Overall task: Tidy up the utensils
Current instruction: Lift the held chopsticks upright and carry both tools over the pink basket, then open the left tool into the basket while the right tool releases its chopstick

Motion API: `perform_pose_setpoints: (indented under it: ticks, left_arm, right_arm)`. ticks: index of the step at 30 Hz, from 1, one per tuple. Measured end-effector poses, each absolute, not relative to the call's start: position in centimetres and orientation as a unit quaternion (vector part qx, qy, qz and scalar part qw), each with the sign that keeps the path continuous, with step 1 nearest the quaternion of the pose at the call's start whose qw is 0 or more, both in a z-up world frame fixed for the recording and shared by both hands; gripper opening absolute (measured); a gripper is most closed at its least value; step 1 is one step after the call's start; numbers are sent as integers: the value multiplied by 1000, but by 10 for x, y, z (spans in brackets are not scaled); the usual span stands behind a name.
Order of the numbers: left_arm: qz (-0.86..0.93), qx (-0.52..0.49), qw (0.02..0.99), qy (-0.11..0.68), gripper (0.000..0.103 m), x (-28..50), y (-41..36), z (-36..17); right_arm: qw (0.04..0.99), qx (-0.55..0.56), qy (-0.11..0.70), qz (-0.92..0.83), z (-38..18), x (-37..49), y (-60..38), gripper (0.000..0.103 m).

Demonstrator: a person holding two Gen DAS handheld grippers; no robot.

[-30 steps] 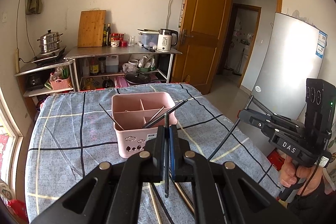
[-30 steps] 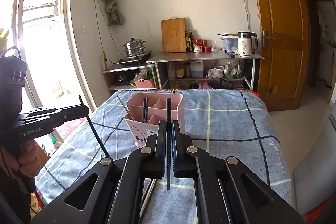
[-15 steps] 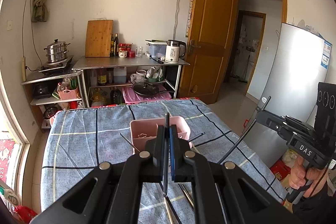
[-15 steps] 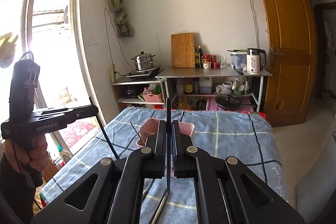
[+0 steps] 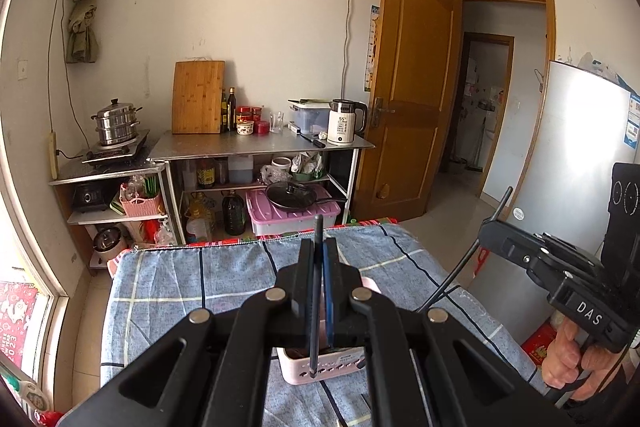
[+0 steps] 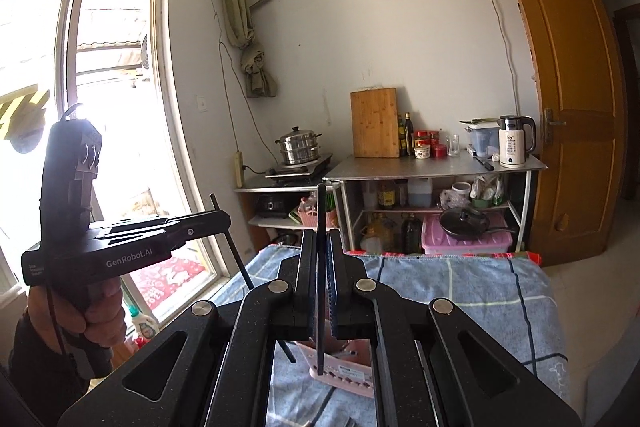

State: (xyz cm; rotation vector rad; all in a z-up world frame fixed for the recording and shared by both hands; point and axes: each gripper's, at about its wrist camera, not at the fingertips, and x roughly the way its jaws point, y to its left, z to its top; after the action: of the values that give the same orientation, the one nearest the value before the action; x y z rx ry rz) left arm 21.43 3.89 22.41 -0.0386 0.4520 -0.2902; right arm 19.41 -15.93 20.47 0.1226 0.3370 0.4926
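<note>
While the pink caddy (image 5: 320,373) sits mostly hidden on the plaid table (image 5: 168,291), each gripper, left (image 5: 319,267) and right (image 6: 321,259), clamps a black chopstick (image 5: 316,291) before kitchen shelves (image 5: 256,147).

A table (image 5: 168,291) under a blue checked cloth (image 6: 480,291) carries a pink caddy (image 5: 296,371) toward its near edge, mostly hidden. Thin utensils (image 6: 348,421) lie flat on the cloth just by the near edge.
</note>
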Motion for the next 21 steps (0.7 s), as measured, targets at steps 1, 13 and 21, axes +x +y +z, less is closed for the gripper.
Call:
perform_pose_setpoints:
  ticks: [1,13,21]
  left_arm:
    - [-144,-19,965,220,4,218,40,226]
    - [-155,-36,961,224,4,258,46,191]
    - [-158,-50,953,254,5,270,51,154]
  right_arm:
    - [954,64,164,242,205,199,-159,4]
    - [956,65,178,224,178,242,-144,4]
    - [950,56,215,218,146,255,-137,4]
